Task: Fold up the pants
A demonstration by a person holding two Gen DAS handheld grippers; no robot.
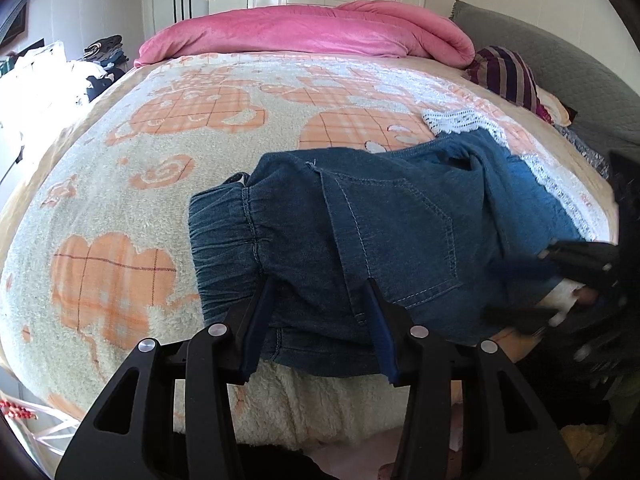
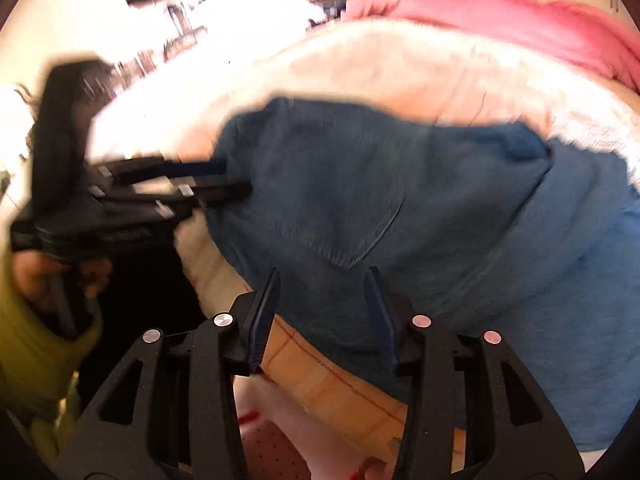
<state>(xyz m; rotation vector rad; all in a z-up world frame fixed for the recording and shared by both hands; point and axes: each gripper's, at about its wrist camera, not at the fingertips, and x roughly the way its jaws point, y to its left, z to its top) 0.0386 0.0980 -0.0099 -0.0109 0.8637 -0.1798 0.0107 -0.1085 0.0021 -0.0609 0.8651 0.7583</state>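
Blue denim pants (image 1: 400,232) lie folded near the front edge of the bed, with the gathered waistband to the left and a back pocket facing up. My left gripper (image 1: 320,284) is open, its fingers resting over the waistband end with denim showing between them and on either side. In the right wrist view the left gripper (image 2: 230,182) reaches the pants (image 2: 400,200) from the left. My right gripper (image 2: 324,276) is open at the near edge of the denim, close by the pocket, its pads off the cloth. It appears blurred in the left wrist view as the right gripper (image 1: 504,292).
The bed has a cream blanket with orange checks (image 1: 160,140). A pink duvet (image 1: 312,32) is bunched at the far end. A striped pillow (image 1: 504,72) and white lace cloth (image 1: 460,120) lie at the right. Clothes (image 1: 104,52) are piled at the left. A yellow-green sleeve (image 2: 40,340) holds the left gripper.
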